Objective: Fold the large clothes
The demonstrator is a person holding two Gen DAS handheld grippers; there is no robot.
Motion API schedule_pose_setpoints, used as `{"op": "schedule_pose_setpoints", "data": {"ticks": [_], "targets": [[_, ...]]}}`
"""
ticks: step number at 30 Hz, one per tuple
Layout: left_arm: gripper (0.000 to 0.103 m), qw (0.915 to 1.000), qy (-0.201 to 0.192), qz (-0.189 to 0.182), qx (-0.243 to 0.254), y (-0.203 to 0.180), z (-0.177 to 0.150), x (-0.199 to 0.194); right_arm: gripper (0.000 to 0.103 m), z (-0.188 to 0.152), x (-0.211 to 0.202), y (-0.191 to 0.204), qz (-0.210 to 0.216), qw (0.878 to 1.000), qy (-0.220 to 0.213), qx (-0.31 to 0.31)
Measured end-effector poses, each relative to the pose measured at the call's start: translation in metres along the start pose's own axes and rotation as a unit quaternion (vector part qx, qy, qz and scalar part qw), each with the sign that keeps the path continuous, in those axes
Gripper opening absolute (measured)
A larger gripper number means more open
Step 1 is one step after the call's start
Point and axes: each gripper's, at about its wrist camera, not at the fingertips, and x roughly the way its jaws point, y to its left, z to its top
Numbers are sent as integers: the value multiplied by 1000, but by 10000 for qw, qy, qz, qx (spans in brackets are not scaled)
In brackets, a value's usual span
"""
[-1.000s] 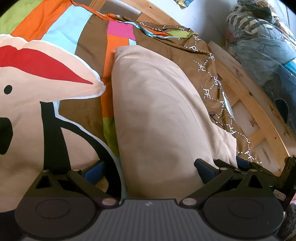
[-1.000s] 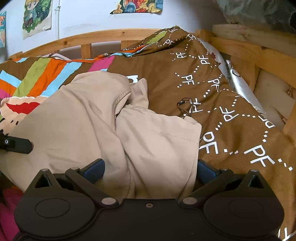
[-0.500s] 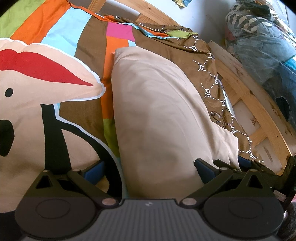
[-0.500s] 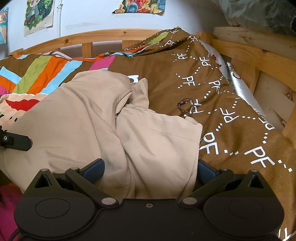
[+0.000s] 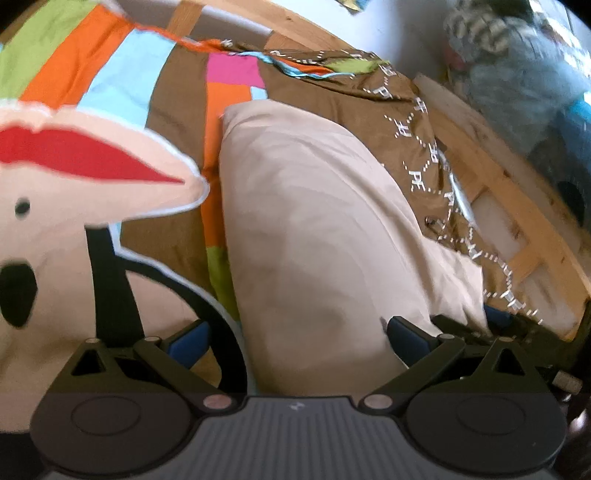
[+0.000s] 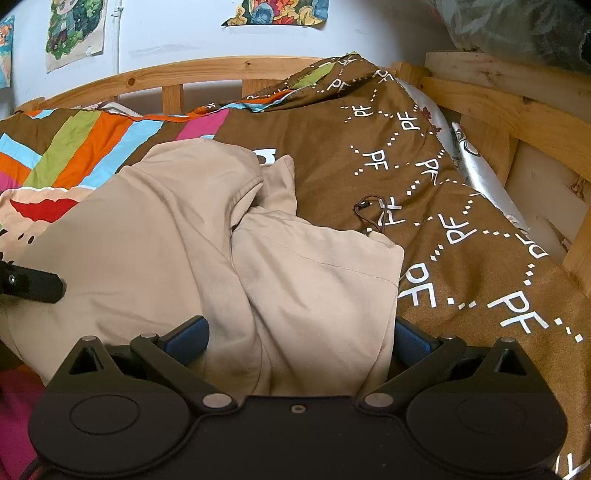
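Note:
A large beige garment [image 5: 314, 221] lies folded lengthwise on the patterned bed cover [image 5: 177, 110]. My left gripper [image 5: 295, 339] stands open over the garment's near end, with the cloth's left edge between its blue pads. In the right wrist view the beige garment [image 6: 184, 240] shows a bunched fold down its middle and a loose flap at the far end. My right gripper [image 6: 299, 339] is open too, its pads either side of the garment's near right part. The left gripper's finger [image 6: 33, 284] pokes in at that view's left edge.
A wooden bed rail [image 6: 221, 70] runs along the far side and a wooden frame [image 6: 517, 107] along the right. A thin dark cord [image 6: 373, 214] lies on the brown cover [image 6: 461, 206] beside the garment. Bagged bedding [image 5: 517, 66] is piled beyond the frame. Posters [image 6: 74, 29] hang on the wall.
Both views have shifted a little and the left wrist view is now blurred by motion. The garment keeps its shape and both grippers stay open around its near end.

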Motion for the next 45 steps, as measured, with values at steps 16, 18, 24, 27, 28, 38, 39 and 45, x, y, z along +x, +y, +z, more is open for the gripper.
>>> {"op": "schedule_pose_setpoints", "data": {"ticks": [16, 18, 24, 27, 28, 38, 39, 45], "targets": [[102, 9989, -283, -361, 64, 20, 58, -18, 81, 3, -3, -7, 204, 9992, 24, 334], [102, 9988, -91, -486, 50, 36, 67, -1, 80, 3, -2, -12, 295, 9983, 22, 501], [102, 9937, 410, -1016, -231, 62, 78, 40, 80, -2, -2, -16, 438, 9967, -123, 674], [103, 9893, 689, -1192, -493, 70, 80, 60, 81, -4, -1, -14, 420, 9971, -183, 608], [103, 9875, 735, -1254, -608, 73, 81, 65, 81, -4, 0, -13, 413, 9972, -199, 583], [76, 9955, 688, -643, -77, 36, 90, 57, 66, -6, -1, -10, 398, 9978, -217, 490], [75, 9969, 591, -501, 110, 27, 88, 53, 58, -6, -2, -9, 415, 9976, -206, 506], [68, 9965, 196, -131, 807, -6, 83, 30, 25, -3, -18, 1, 506, 9975, -301, 391]]}}
